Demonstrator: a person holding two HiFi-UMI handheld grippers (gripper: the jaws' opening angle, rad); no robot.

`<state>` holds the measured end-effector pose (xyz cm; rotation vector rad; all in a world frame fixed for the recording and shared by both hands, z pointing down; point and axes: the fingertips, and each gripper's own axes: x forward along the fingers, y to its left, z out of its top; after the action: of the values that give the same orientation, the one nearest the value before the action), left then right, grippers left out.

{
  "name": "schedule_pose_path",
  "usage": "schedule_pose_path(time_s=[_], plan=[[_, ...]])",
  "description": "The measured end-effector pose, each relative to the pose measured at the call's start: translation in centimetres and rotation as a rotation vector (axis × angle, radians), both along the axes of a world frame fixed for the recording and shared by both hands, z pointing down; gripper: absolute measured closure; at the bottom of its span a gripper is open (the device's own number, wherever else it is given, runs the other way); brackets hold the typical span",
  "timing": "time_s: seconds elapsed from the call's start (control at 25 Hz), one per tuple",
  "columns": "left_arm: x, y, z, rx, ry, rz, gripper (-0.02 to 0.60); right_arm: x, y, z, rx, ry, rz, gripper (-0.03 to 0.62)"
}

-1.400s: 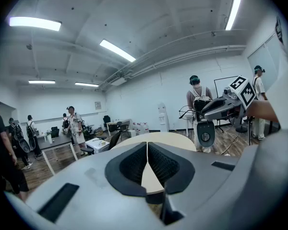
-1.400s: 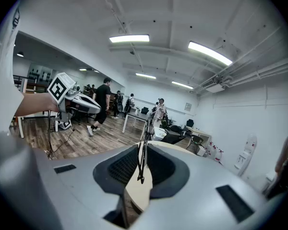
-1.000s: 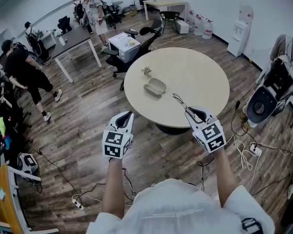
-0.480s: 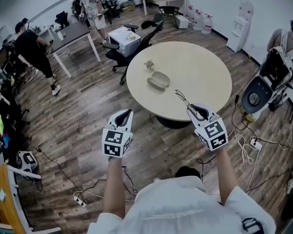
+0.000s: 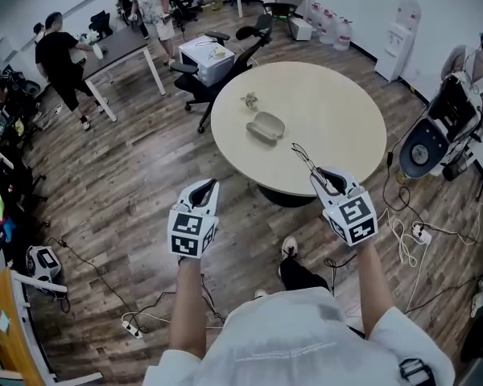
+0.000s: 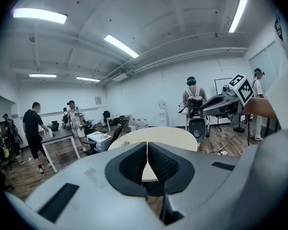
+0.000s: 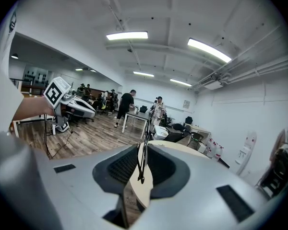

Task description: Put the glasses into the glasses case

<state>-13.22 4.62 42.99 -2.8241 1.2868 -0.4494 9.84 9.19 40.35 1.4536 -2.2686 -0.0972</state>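
Observation:
The grey oval glasses case [image 5: 266, 127] lies on the round beige table [image 5: 338, 111], left of its middle, and its lid looks shut. My right gripper [image 5: 323, 174] hovers over the table's near edge, shut on the thin dark-framed glasses [image 5: 303, 158], which stick out toward the case. In the right gripper view the glasses [image 7: 142, 152] stand pinched between the pads. My left gripper [image 5: 208, 186] hangs over the wooden floor to the left of the table, and the left gripper view shows it [image 6: 147, 163] shut on nothing, its pads touching.
A small plant-like object [image 5: 249, 100] sits on the table behind the case. Office chairs [image 5: 217, 75] and a white box stand at the table's far left. A machine [image 5: 439, 139] and floor cables [image 5: 406, 248] are on the right. People stand by desks at the back left.
The table and case have shifted slightly right and nearer in the head view as the person steps forward. A shoe now shows below. Both grippers keep their grip and pose.

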Motion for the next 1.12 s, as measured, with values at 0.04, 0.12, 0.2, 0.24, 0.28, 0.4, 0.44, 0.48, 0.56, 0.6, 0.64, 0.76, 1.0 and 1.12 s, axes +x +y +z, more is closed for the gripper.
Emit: schedule_pose_path(time_s=[0.04, 0.12, 0.2, 0.24, 0.28, 0.4, 0.44, 0.48, 0.56, 0.6, 0.64, 0.76, 1.0, 1.12], plan=[[0.1, -0.3, 0.1, -0.003, -0.003, 0.003, 0.565, 0.1, -0.3, 0.2, -0.003, -0.002, -0.001, 0.526], [0.5, -1.1, 0.3, -0.007, -0.011, 0.008, 0.565, 0.5, -1.3, 0.6, -0.010, -0.006, 0.000, 0.526], [0.8, -2.2, 0.2, -0.007, -0.018, 0.010, 0.565, 1.0, -2.6, 0.7, -0.011, -0.009, 0.006, 0.526], [0.8, -2.9, 0.2, -0.007, -0.021, 0.010, 0.565, 1.2, -3.4, 0.8, -0.010, -0.010, 0.008, 0.526], [0.8, -3.7, 0.3, -0.008, -0.024, 0.007, 0.565, 1.3, -4.3, 0.9, -0.009, -0.012, 0.008, 0.526], [1.0, -6.5, 0.9, -0.020, -0.030, -0.006, 0.565, 1.8, -7.3, 1.5, -0.013, -0.021, 0.001, 0.526], [1.3, -7.5, 1.1, -0.025, -0.032, -0.009, 0.565, 2.1, -8.5, 1.7, -0.016, -0.024, -0.002, 0.526], [1.6, -8.6, 1.3, -0.029, -0.034, -0.011, 0.565, 2.5, -9.7, 1.9, -0.019, -0.026, -0.005, 0.526], [2.4, -11.0, 1.7, -0.036, -0.042, -0.016, 0.565, 3.1, -12.3, 2.2, -0.021, -0.031, -0.015, 0.526], [2.8, -12.2, 1.9, -0.041, -0.045, -0.020, 0.565, 3.4, -13.7, 2.4, -0.022, -0.033, -0.021, 0.526], [3.3, -13.5, 2.1, -0.046, -0.047, -0.024, 0.565, 3.7, -15.1, 2.6, -0.025, -0.034, -0.028, 0.526], [4.7, -17.3, 2.1, -0.060, -0.049, -0.040, 0.565, 4.8, -19.2, 2.7, -0.034, -0.036, -0.049, 0.526], [7.0, -24.1, 1.7, -0.079, -0.053, -0.075, 0.565, 6.9, -26.5, 3.1, -0.063, -0.047, -0.089, 0.526], [8.0, -27.0, 2.2, -0.097, -0.046, -0.097, 0.565, 7.8, -29.3, 3.8, -0.083, -0.053, -0.110, 0.526]])
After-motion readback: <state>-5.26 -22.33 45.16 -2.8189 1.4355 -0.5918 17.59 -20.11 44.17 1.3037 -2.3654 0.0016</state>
